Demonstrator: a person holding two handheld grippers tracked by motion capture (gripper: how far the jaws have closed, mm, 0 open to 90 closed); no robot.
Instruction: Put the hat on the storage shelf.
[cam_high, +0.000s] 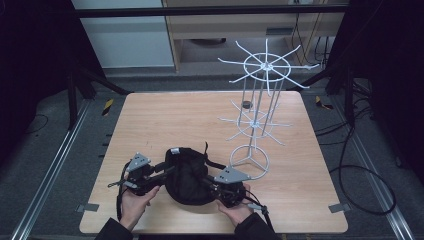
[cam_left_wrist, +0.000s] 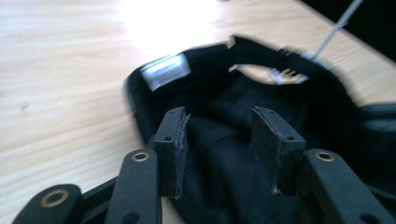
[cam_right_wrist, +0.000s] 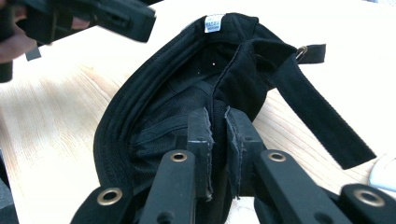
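Near the front edge of the tabletop (cam_high: 150, 120), between the two grippers, a black cap (cam_high: 187, 175) lay upside down with its hollow facing up. Nothing lay inside that hollow but the cap's own lining and seams; a white label (cam_right_wrist: 214, 23) was sewn at the inner rim, and a black strap (cam_right_wrist: 313, 112) trailed from the back of the cap onto the wood.

The right gripper (cam_high: 212, 185) came in from the cap's right side. In the right gripper view its jaws stood nearly together, pinching a fold of the cap's black fabric between them. The left gripper (cam_high: 167, 171) reached in from the cap's left side. In the left gripper view its jaws stood wide apart over the inside of the cap, with dark cloth showing between them and neither pad pressing on it. A hand (cam_high: 134, 200) held the left gripper from below, and another hand (cam_high: 235, 210) held the right one.

Just beside the cap, to its right and farther back, stood a white wire rack (cam_high: 257, 100) with two tiers of spokes on a ring base. Its hooks were bare.
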